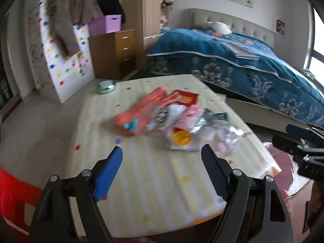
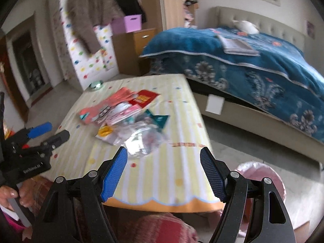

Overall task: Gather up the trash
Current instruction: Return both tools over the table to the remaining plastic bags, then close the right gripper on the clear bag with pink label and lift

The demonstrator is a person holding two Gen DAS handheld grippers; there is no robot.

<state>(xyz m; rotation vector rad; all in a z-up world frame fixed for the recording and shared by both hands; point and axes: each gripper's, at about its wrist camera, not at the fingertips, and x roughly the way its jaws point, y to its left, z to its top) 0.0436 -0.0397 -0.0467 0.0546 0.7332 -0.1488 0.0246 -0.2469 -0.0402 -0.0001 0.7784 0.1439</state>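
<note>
Fingers wide, both grippers empty: left gripper (image 1: pixel 162 158), right gripper (image 2: pixel 164 160) | wrapper pile (image 1: pixel 172 119) mid-table (image 1: pixel 154 182) | pink-lined bin (image 2: pixel 261 174) near right.

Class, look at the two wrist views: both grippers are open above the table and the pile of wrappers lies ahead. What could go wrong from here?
1. The trash pile is loose, overlapping wrappers; closing the right gripper on the crinkled clear plastic might drag neighbours off the table.
2. The left gripper aims at the same heap, so the two could collide.
3. The pink-lined bin sits low beside the table; a dropped wrapper may miss it.
</note>
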